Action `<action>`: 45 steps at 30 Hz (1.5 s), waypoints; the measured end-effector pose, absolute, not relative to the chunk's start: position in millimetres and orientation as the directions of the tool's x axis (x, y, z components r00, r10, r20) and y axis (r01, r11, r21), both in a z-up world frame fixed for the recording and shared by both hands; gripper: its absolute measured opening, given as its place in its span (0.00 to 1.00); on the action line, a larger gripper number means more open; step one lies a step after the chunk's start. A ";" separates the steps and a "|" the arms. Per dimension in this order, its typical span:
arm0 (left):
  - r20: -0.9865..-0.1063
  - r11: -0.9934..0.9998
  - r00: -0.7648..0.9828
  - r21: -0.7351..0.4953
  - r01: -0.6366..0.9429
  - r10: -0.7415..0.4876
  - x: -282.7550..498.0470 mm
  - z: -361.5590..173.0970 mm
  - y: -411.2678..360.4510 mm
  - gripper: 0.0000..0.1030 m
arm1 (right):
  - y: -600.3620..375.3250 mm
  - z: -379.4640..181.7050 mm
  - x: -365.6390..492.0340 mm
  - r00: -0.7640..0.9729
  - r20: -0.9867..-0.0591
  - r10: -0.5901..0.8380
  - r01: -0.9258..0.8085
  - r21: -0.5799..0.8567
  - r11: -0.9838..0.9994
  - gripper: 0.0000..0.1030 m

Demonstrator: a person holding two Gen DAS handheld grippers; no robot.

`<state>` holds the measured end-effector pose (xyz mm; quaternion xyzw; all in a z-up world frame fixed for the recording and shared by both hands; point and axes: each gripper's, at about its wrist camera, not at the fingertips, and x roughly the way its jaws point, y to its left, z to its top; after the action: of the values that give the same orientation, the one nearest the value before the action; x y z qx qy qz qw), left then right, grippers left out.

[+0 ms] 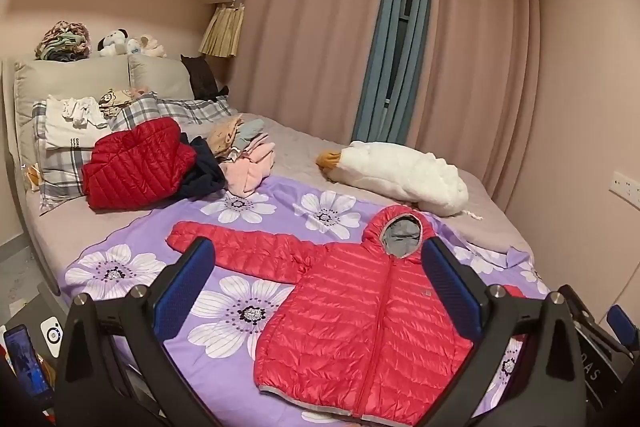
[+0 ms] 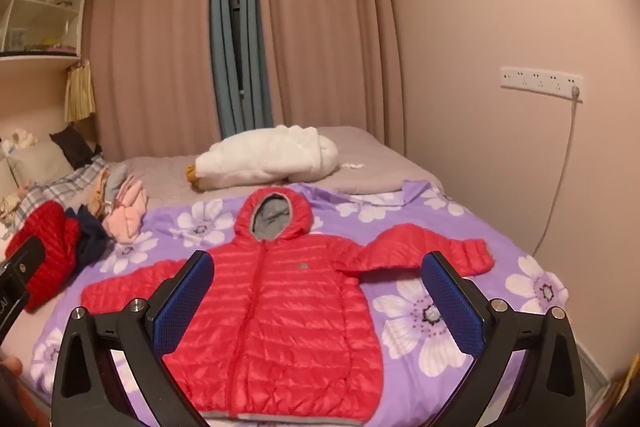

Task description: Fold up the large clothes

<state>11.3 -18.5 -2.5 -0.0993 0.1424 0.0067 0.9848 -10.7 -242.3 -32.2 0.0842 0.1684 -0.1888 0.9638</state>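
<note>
1. I'm looking down a bedroom with pink curtains (image 2: 328,27); the bed carries a purple flowered sheet (image 2: 420,311) spread as a working surface, which I take to be why the coat sits there and not on the bare grey cover behind.
2. The red hooded puffer jacket (image 2: 276,311) lies flat on that sheet, front up, zip closed, hood pointing toward the curtains. Its sleeves stretch out to either side, the one on my right slightly humped at the shoulder — a layout that suits folding each sleeve inward.
3. My left gripper (image 1: 320,291) hangs above the jacket with its blue pads spread wide, nothing between them.
4. My right gripper (image 2: 318,297) does the same over the chest, released and empty.
5. Neither appears to touch the fabric, though the fisheye makes height hard to judge.
6. A darker red jacket (image 1: 136,163) sits near the pillows beside a stack of pale clothes (image 1: 248,155), probably kept apart from the piece in hand; a white goose plush (image 2: 268,157) rests beyond the hood.
</note>
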 end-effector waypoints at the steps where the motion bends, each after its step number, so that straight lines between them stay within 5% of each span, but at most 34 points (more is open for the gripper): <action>1: -0.282 0.980 0.959 -0.195 -0.043 -0.014 12.3 -2.2 -19.1 1.00 | -244.4 -35.6 -12.6 0.872 -0.353 -0.339 0.396 0.101 0.913 1.00; 45: -0.248 0.969 0.968 -0.236 -0.080 0.019 5.7 -7.7 8.7 1.00 | -238.1 -41.4 -10.2 0.864 -0.341 -0.370 0.420 0.083 0.903 1.00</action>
<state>5.7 8.7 -7.7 -0.1229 0.1230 0.0253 0.9844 -10.2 -238.1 -41.4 0.0776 0.1609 -0.2055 0.9622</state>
